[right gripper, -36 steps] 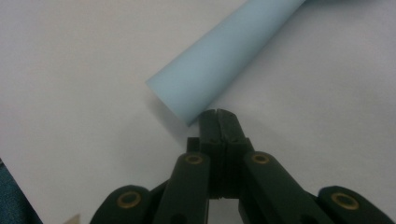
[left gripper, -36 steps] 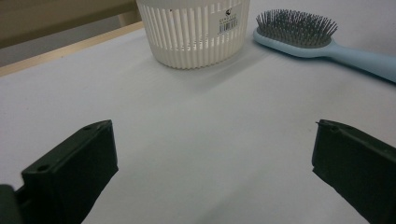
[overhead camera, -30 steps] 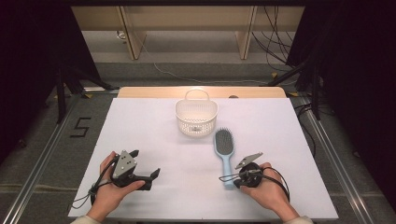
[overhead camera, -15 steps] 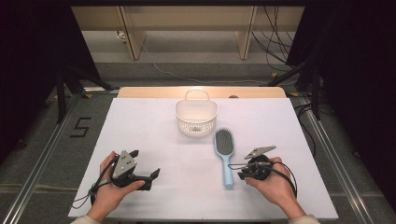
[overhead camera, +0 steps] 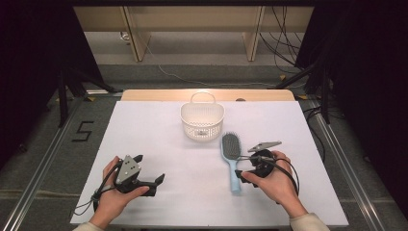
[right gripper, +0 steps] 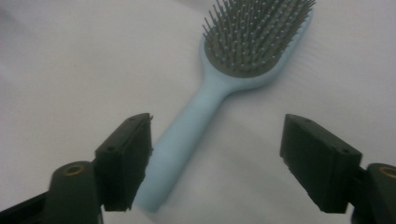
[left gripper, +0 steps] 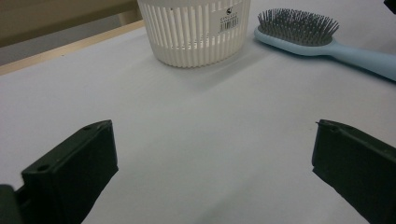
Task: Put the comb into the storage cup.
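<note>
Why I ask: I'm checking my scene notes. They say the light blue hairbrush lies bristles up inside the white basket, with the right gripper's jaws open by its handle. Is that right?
Not quite. The hairbrush lies bristles up on the white table, beside the basket, not inside it; the high view shows this. The right gripper does have its jaws open by the handle.

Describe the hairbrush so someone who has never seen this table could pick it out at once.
Start at the white slatted plastic basket at the far middle of the white table. Just nearer and to its right lies the light blue plastic hairbrush, grey bristles up, handle pointing toward the person, beside the open right gripper. It is the only blue, long-handled thing there.
</note>
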Demonstrator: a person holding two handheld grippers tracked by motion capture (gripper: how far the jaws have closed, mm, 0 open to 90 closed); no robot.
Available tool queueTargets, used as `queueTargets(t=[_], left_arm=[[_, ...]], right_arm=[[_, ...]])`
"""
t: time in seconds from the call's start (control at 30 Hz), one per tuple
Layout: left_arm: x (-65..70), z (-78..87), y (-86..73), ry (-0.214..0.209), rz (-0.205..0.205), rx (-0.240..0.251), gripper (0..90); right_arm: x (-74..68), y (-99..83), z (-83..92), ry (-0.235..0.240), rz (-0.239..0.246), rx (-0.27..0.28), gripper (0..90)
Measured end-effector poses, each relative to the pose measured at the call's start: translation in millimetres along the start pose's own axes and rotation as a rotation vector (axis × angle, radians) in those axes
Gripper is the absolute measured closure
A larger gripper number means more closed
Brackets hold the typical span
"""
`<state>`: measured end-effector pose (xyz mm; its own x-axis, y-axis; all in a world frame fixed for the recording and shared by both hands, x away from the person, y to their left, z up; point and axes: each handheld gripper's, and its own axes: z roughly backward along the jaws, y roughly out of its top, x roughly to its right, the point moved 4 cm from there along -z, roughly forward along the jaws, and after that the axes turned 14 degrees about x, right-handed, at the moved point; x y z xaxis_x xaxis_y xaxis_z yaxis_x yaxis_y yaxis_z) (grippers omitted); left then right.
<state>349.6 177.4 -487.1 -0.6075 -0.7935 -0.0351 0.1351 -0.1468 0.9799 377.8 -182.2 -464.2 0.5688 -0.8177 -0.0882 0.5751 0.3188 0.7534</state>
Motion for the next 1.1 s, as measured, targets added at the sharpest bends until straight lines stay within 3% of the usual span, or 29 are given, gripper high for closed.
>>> queueTargets(t=[0.17, 0.33, 0.37, 0.47, 0.5, 0.6, 1.1], left_arm=[[-0.2, 0.1, -0.3, 0.0, -0.001, -0.002, 0.0], [-0.4, 0.3, -0.3, 0.001, 0.001, -0.001, 0.0], [-0.4, 0.4, -0.3, 0.0, 0.001, -0.001, 0.0], [-0.4, 0.3, -0.2, 0.0, 0.0, 0.0, 0.0], [-0.4, 0.2, -0.2, -0.001, 0.0, -0.001, 0.0], [-0.2, 0.2, -0.2, -0.001, 0.001, 0.0, 0.0], [0.3, 0.0, -0.1, -0.007, 0.004, 0.003, 0.0]], right_arm=[[-3.3, 8.8, -13.9, 0.004, -0.003, -0.064, 19.5], [-3.6, 16.6, -29.2, -0.012, -0.04, -0.124, 18.9], [-4.3, 18.5, -35.4, -0.017, -0.059, -0.16, 19.6], [-4.3, 19.7, -41.1, -0.024, -0.068, -0.194, 19.9], [-4.5, 19.9, -47.1, -0.03, -0.086, -0.246, 20.2], [-4.4, 19.2, -53.9, -0.042, -0.099, -0.288, 21.6], [-3.4, 21.6, -78.4, -0.115, -0.149, -0.391, 31.8]])
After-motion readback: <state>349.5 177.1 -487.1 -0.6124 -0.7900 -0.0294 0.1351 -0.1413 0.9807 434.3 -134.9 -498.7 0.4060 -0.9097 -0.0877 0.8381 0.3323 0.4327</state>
